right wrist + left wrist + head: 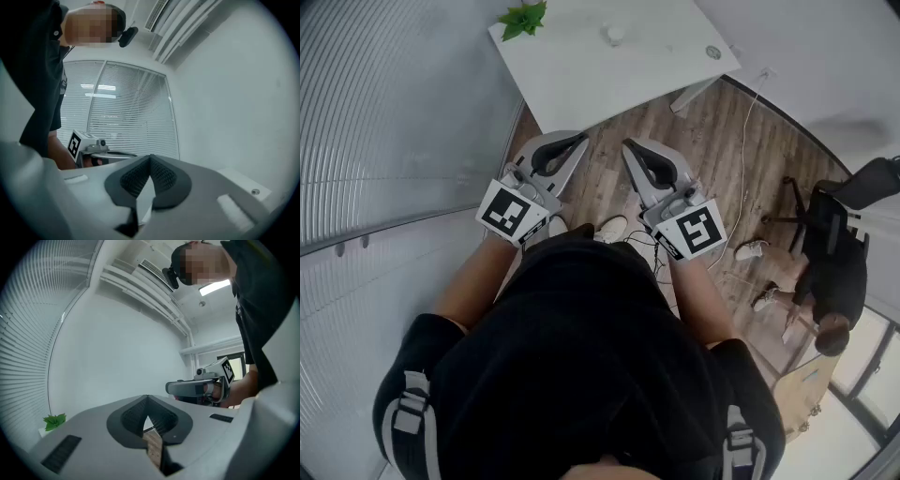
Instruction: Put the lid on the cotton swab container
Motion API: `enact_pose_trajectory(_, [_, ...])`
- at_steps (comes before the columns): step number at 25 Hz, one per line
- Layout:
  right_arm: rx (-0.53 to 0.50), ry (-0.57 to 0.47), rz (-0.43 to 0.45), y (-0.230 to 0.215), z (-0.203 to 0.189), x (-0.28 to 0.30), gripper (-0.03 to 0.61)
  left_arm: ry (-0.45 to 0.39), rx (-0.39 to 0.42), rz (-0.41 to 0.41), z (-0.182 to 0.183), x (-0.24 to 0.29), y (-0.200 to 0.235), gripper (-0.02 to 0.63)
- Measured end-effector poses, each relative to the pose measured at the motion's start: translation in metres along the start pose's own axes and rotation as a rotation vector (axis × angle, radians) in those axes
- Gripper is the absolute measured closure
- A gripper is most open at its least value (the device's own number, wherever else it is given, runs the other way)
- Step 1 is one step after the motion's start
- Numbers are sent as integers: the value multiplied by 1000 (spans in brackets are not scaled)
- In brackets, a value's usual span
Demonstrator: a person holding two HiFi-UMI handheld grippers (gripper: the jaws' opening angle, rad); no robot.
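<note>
A small white container (615, 35) stands near the far edge of the white table (581, 84); whether it holds cotton swabs or has a lid on is too small to tell. A small round disc (713, 52) lies at the table's right corner. I hold both grippers side by side in front of my body, over the wooden floor and short of the table. My left gripper (580, 140) (147, 401) is shut with nothing in it. My right gripper (629, 146) (150, 161) is shut and empty too. Each gripper shows in the other's view.
A green plant (523, 19) (55, 421) stands at the table's far left corner. A blind-covered window runs along the left. A seated person (830, 281) and a chair are at the right. A white cable (742, 159) trails over the floor.
</note>
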State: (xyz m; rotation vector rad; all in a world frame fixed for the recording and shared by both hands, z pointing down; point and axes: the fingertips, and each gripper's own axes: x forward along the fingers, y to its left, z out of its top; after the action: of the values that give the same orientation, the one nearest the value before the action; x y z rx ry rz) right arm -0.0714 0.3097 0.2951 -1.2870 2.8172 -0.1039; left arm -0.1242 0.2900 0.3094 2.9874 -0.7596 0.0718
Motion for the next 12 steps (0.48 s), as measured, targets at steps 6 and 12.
enact_pose_trajectory(6, [33,2,-22,3,-11,12,569,-9,2,-11,-2,-11,11,606])
enact_pose_trajectory(12, [79,8,-63,-17,-15,1,568,-15,7,-25,1,-2,3,606])
